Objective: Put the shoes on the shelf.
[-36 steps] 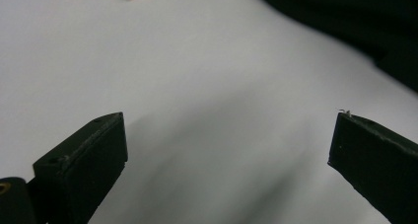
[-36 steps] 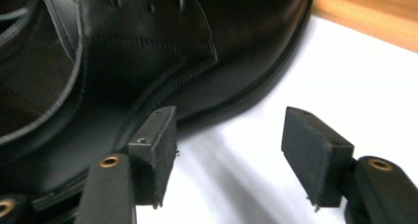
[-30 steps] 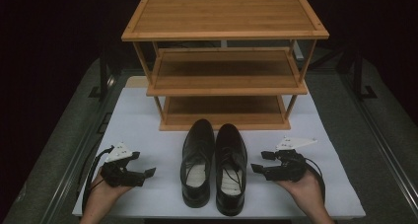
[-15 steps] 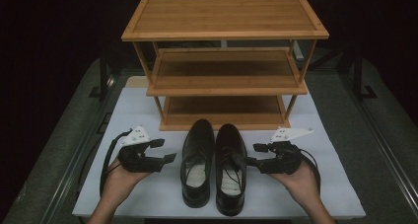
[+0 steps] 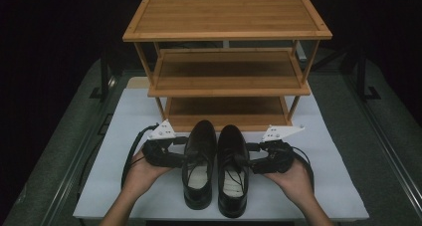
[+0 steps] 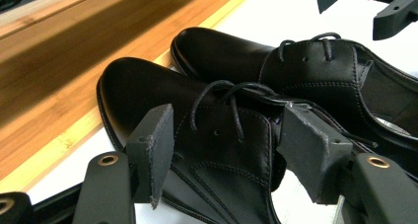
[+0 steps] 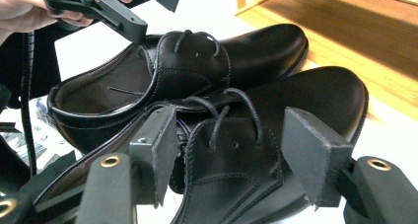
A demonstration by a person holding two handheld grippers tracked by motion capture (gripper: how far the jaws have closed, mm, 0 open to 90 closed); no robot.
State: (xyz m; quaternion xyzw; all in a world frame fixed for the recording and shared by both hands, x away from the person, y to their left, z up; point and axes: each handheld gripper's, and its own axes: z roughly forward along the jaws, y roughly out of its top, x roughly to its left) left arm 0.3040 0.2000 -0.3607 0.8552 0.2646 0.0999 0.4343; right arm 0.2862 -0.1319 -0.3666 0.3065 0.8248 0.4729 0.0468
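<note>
Two black shoes sit side by side on the white tabletop (image 5: 124, 186), toes pointing at the bottom shelf of the rack (image 5: 226, 34), just in front of it. We call them left shoe (image 5: 199, 161) and right shoe (image 5: 233, 169); they touch or nearly touch along their inner sides.

Left gripper (image 5: 180, 149) comes in from the left at the left shoe's lace area. In the left gripper view its jaws straddle the laced vamp of the near shoe, one pad each side; the jaws have just been closing, with the shoe between them. We see gaps between pads and leather there, so about half open, no firm pinch visible. We cannot tell if the pads touch the shoe's sides lower down.

Right gripper (image 5: 250, 154) comes in from the right at the right shoe's laces. In the right gripper view its jaws straddle that shoe's laced vamp the same way, about half open, pads beside the leather, contact not clear.

Each gripper rests in an open palm: left hand (image 5: 142, 171), right hand (image 5: 293, 178). Cables loop behind both grippers on the tabletop. Rack has three bamboo shelves, standing at the tabletop's far part.
</note>
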